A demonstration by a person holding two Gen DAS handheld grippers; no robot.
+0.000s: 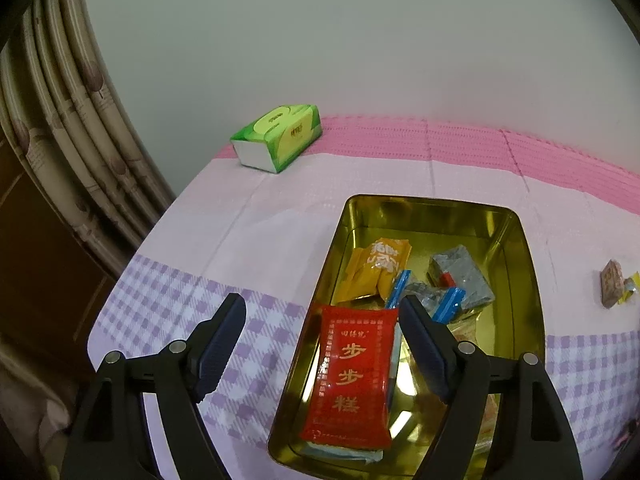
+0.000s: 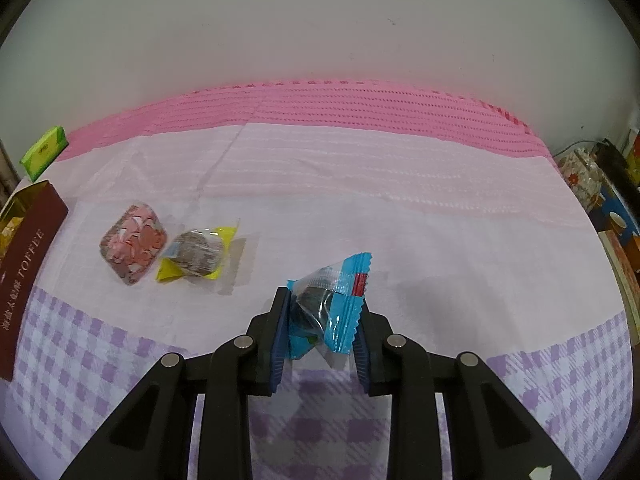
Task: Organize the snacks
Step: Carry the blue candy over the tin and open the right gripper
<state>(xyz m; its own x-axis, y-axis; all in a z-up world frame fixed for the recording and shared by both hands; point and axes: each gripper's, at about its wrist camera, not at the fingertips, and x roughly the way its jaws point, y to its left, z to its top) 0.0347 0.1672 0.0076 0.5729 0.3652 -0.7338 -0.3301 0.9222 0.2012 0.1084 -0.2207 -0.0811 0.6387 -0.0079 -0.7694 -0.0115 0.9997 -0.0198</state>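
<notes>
A gold tin [image 1: 520,280] sits on the table and holds a red packet [image 1: 352,376], an orange packet [image 1: 376,268], a grey packet [image 1: 460,276] and blue-edged candies [image 1: 448,304]. My left gripper [image 1: 322,312] is open and empty above the tin's near left end. My right gripper [image 2: 322,308] is shut on a blue-wrapped candy [image 2: 332,304], held above the cloth. A pink-patterned snack [image 2: 134,244] and a yellow-wrapped snack [image 2: 196,256] lie on the cloth to its left; they also show at the right edge of the left wrist view [image 1: 614,288].
A green tissue pack [image 1: 278,138] lies at the table's far left by the curtain [image 1: 64,120]. The tin's maroon side [image 2: 24,264] stands at the left edge of the right wrist view. Clutter [image 2: 600,184] sits beyond the table's right edge. A wall runs behind.
</notes>
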